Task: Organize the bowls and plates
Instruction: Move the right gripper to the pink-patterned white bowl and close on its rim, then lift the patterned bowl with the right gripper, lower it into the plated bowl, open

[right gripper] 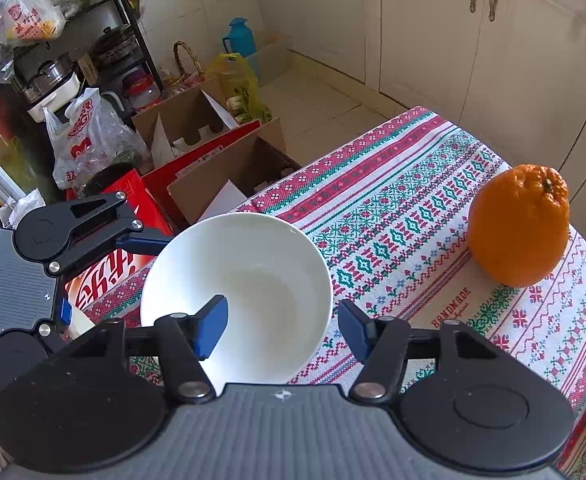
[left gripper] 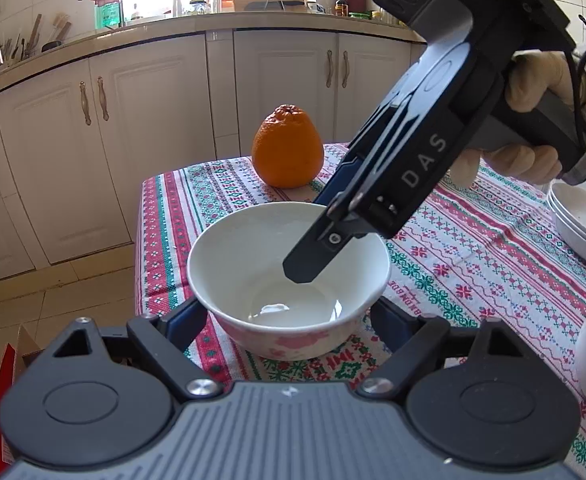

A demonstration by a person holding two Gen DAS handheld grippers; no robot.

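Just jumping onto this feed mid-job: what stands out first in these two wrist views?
A white bowl sits near the corner of the patterned tablecloth, with both grippers at it: the left gripper straddles its outside, and the right gripper has one finger inside and the other outside the wall. Behind it a big orange stands alone on the cloth, and stacked plates sit at the right edge.

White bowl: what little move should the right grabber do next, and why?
Probably close the right gripper on the wall of the white bowl. One finger sits inside the bowl, the other outside, and the inner pad looks clear of the wall. The left gripper flanks the bowl near its base.
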